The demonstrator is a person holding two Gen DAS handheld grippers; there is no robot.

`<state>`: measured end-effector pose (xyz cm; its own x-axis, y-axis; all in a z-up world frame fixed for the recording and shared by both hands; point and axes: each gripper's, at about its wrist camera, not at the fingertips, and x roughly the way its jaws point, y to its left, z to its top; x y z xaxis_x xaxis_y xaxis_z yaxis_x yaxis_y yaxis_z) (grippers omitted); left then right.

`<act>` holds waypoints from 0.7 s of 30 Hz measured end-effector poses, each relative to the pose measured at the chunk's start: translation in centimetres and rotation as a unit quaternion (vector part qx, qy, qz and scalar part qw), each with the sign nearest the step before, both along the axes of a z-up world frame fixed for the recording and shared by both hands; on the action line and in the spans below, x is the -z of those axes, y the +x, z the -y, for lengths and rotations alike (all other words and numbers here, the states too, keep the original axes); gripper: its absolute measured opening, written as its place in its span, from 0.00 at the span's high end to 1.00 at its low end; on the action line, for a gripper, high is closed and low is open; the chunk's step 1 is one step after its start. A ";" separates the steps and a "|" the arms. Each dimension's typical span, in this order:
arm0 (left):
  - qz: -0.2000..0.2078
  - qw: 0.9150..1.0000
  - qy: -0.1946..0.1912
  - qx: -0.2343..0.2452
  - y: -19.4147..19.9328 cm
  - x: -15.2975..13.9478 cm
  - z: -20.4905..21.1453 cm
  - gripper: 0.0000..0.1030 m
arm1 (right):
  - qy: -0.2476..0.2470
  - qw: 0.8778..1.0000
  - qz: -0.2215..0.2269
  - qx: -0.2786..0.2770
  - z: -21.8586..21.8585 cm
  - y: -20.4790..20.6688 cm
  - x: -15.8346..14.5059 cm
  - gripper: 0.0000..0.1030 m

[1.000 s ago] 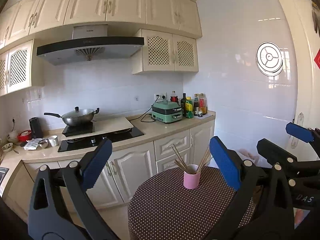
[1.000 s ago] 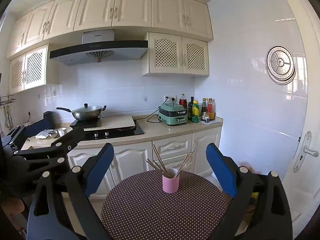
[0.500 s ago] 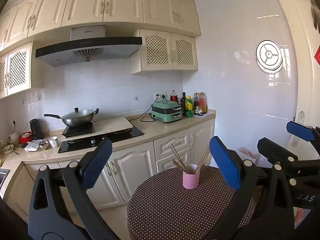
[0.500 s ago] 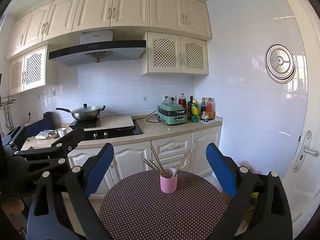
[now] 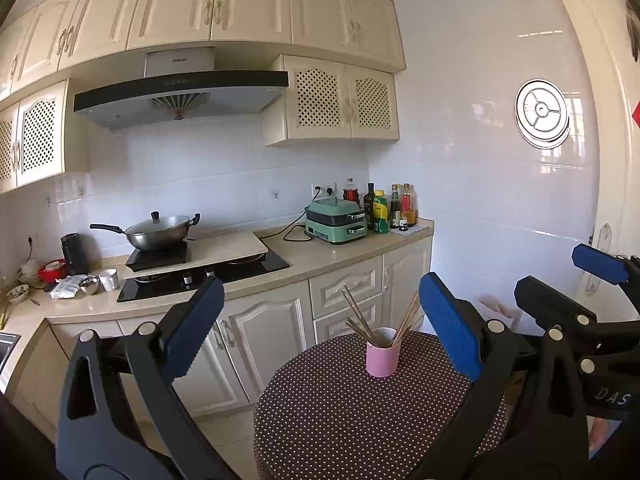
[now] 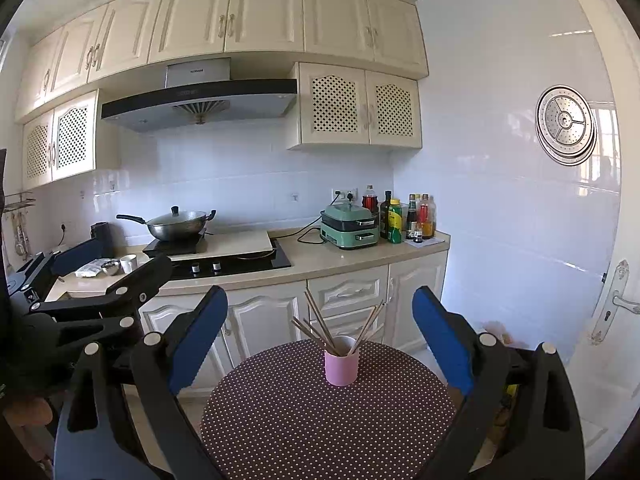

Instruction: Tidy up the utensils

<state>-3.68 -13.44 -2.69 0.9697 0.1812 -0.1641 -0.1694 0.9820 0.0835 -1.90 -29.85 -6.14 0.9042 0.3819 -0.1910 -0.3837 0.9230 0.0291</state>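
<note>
While both grippers are hanging above the near edge of the round table covered in a brown cloth with white dots (image 6: pixel 320 420), neither is touching anything. Filling the bottom of its own view, the left gripper (image 5: pixel 320 328) is standing with its blue-padded jaws spread wide and nothing between them; the right gripper (image 6: pixel 320 328) is sitting the same way in its view, jaws wide and empty. At the right edge of the left wrist view the right gripper is showing from the side, well apart from the table's centre. Just below the middle of both frames, the small pink cylindrical cup (image 6: pixel 341 368) is standing upright on the dotted cloth, towards the far side of the table, and the thin wooden chopsticks (image 6: pixel 320 326) are leaning out of it in a fan, some to the left and some to the right. Behind the table, across the middle of the frame, a beige kitchen counter (image 6: pixel 320 262) is carrying a lidded steel wok (image 6: pixel 176 226) at left, a mint-green electric cooker (image 6: pixel 350 230) and a cluster of sauce bottles (image 6: pixel 404 218) towards the right corner.
</note>
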 end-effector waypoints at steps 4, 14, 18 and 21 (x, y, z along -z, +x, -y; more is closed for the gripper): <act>0.001 1.000 0.001 -0.001 0.0 0.0 -0.2 0.07 | -0.001 1.000 -0.001 0.000 -0.1 0.1 0.0 0.13; -0.003 1.000 0.001 0.000 0.1 -0.1 -0.3 0.06 | -0.002 1.000 -0.004 0.001 -0.2 0.3 0.1 0.13; -0.006 1.000 0.000 0.000 0.1 -0.2 -0.7 0.06 | -0.002 1.000 -0.007 0.000 -0.4 0.2 0.1 0.13; -0.007 1.000 -0.001 -0.001 0.3 -0.4 -0.8 0.06 | 0.000 1.000 -0.008 0.000 -0.4 0.3 0.0 0.13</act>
<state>-3.36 -12.62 -2.34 0.9671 0.1821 -0.1774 -0.1693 0.9819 0.0847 -1.63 -29.40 -6.12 0.9012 0.3812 -0.2062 -0.3824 0.9233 0.0353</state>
